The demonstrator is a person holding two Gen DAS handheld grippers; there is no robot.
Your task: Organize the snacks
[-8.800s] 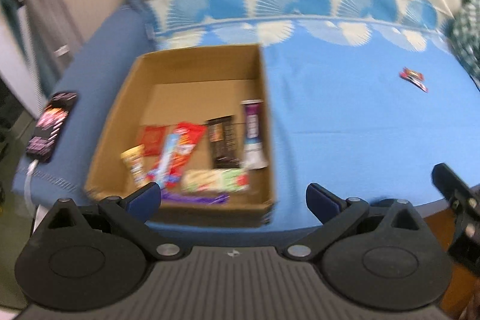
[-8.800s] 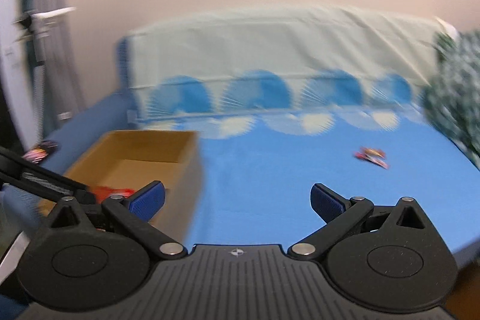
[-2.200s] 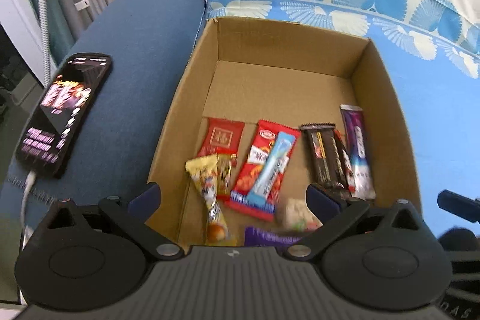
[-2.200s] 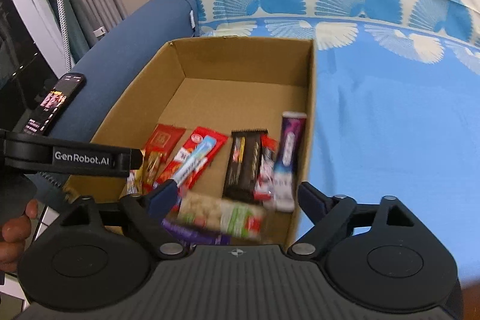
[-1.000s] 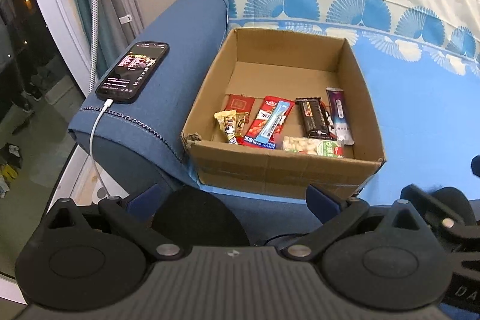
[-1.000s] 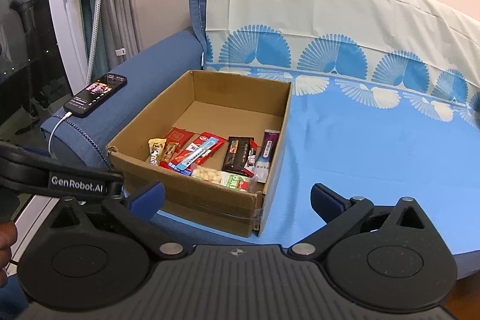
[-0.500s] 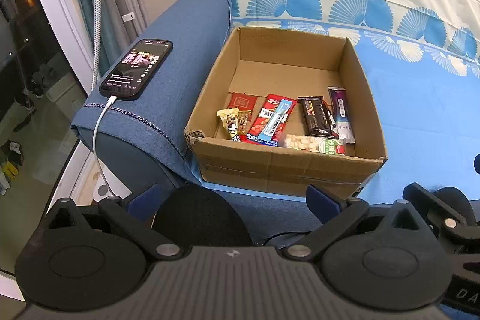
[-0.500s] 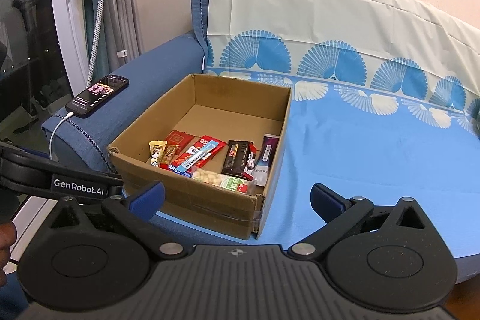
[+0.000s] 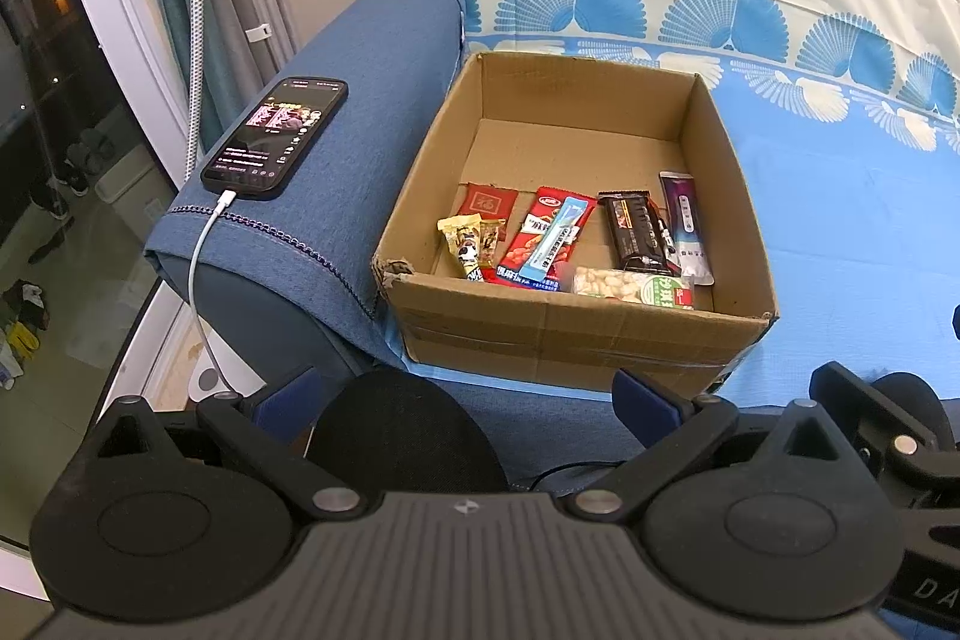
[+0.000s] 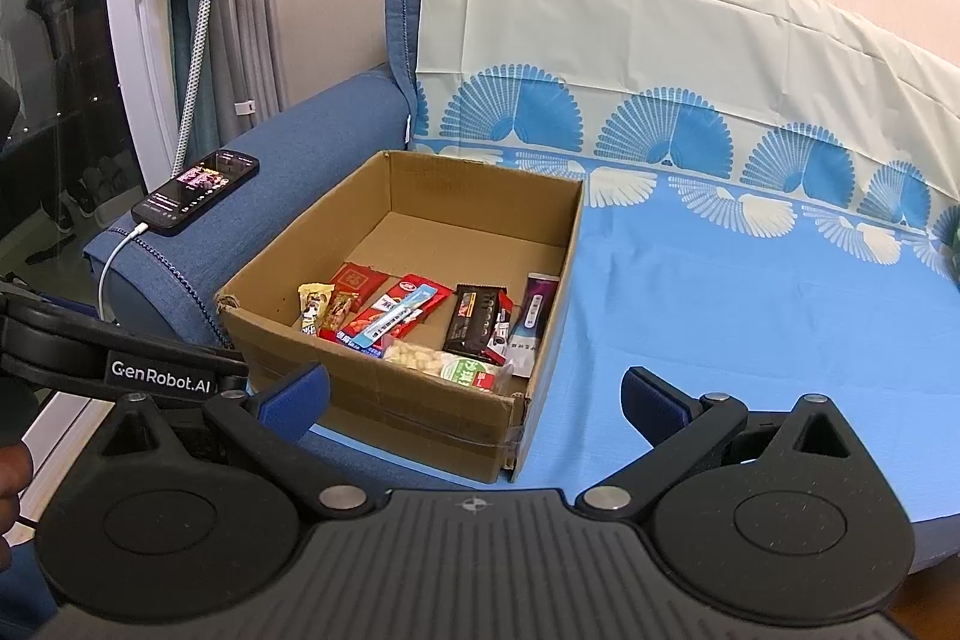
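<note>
On the blue sofa cover, beside the armrest where a charging phone (image 9: 277, 133) lies, sits the cardboard box (image 9: 576, 340) with every snack I can see lying flat along its near end. My left gripper (image 9: 465, 397) and right gripper (image 10: 474, 403) hang short of it, both spread wide and empty. These packets look light, crinkly and slippery; the peanut pack (image 9: 633, 287) and the dark chocolate bar (image 9: 637, 232) seem crushable, so I would pinch each across its narrow width, gently, near a sealed end.
</note>
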